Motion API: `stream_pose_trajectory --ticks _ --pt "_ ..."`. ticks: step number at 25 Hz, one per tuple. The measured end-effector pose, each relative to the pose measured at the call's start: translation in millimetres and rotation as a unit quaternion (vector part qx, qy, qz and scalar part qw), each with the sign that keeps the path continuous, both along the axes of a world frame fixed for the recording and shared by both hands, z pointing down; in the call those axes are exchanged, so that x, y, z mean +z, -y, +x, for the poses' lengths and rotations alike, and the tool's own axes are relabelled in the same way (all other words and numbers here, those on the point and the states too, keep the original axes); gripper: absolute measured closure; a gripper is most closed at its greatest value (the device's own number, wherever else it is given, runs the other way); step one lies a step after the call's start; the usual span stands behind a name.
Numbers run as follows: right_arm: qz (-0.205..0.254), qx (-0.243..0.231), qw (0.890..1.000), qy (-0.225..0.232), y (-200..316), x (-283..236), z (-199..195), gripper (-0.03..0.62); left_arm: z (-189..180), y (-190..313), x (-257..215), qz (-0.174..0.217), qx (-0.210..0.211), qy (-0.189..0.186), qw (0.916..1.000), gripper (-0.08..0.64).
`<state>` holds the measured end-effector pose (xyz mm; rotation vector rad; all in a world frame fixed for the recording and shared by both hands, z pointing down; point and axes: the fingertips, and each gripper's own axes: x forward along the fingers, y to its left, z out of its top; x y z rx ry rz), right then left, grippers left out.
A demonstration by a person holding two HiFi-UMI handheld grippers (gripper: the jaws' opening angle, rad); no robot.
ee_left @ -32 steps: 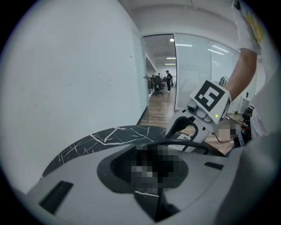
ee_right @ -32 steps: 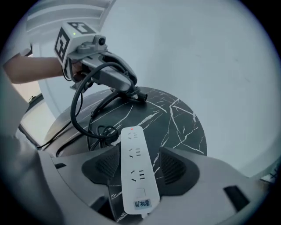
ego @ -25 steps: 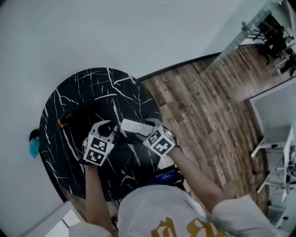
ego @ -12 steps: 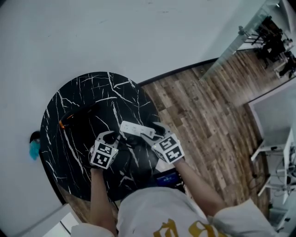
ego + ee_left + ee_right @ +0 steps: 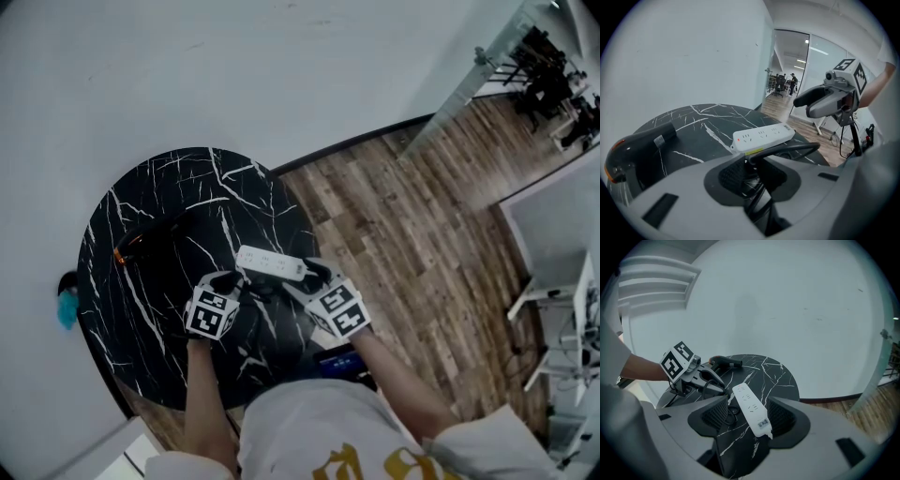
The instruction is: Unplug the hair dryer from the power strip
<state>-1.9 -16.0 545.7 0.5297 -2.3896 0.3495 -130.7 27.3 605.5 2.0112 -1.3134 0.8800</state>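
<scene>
Round marble table (image 5: 187, 178), seen from the head and from both grippers. My left gripper (image 5: 750, 171) has its jaws drawn nearly together on the black cord (image 5: 792, 148), which loops out from between the pads. I cannot tell whether I have the plug itself or the cord just behind it. My right gripper (image 5: 749, 414) stands wide apart and holds nothing, with the near end of the power strip (image 5: 270, 264) lying untouched between its jaws.

The strip lies flat toward the table's right edge, sockets up. Every visible socket is empty, so I judge the plug already out. Its long axis runs from the table's middle to the right edge: the red-lit end points inward at my left gripper, the labelled end outward at my right. The hair dryer (image 5: 150, 239) lies near the left edge, long axis slanting along it, orange-trimmed end outermost.

Risks: the strip is unrestrained, so drawing the slack loop further may catch it and sweep it over the right edge. A hard tug could likewise drag the dryer.
</scene>
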Motion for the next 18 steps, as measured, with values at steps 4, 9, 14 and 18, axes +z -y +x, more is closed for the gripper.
stream_pose_trajectory --ticks 4,9,14,18 --pt "-0.002 0.003 1.0 0.0 1.8 -2.0 3.5 0.325 3.3 -4.2 12.0 -0.023 -0.002 -0.006 0.9997 0.495" --pt "-0.007 0.002 1.0 0.017 -1.1 -7.4 -1.7 0.325 5.8 -7.8 13.5 -0.023 0.006 0.0 0.9997 0.47" --pt "-0.01 0.004 1.0 0.024 -3.3 -6.6 -2.8 0.325 7.3 -13.7 13.1 -0.032 0.017 0.002 0.9993 0.405" --pt "-0.01 0.005 1.0 0.026 -4.5 -7.1 -2.1 0.325 4.3 -21.4 15.7 -0.042 0.021 0.013 0.9988 0.377"
